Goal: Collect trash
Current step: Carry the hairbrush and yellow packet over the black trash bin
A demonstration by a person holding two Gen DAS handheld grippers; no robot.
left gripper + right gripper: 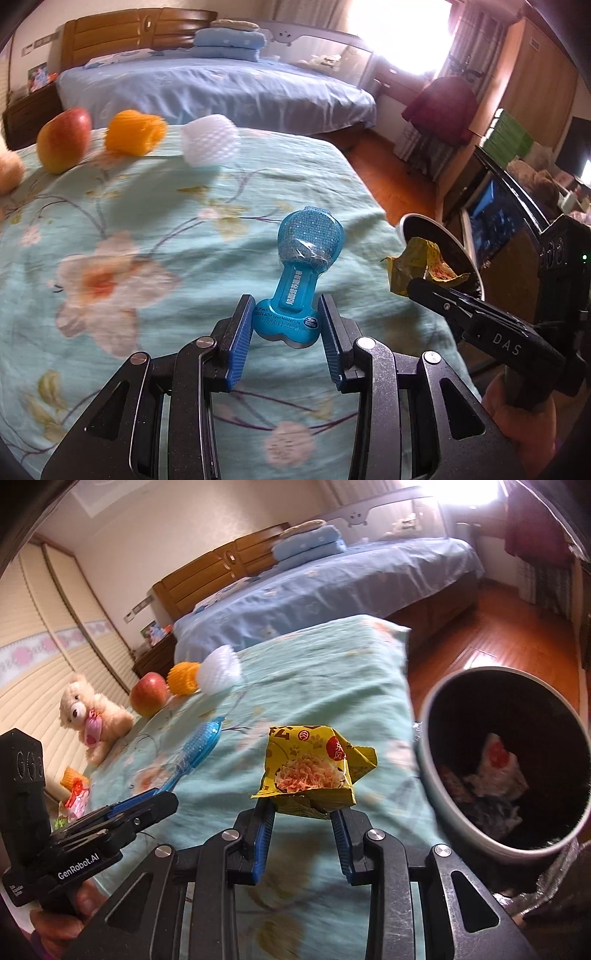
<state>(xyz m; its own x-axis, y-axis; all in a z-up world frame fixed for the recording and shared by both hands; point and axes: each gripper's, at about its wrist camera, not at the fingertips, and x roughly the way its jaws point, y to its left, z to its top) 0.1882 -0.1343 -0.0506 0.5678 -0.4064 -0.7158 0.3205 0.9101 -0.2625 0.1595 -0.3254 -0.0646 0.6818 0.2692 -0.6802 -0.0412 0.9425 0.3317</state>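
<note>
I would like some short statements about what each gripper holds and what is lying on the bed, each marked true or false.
1. The left gripper holds a blue plastic package. True.
2. The right gripper is empty. False: it is shut on a yellow snack wrapper.
3. The trash bin already has trash inside. True.
4. The apple is inside the bin. False: it lies on the floral bedspread, beside an orange foam net.
5. A teddy bear sits on the bed. True.
6. The white foam net is held by a gripper. False: it lies on the bedspread.
</note>
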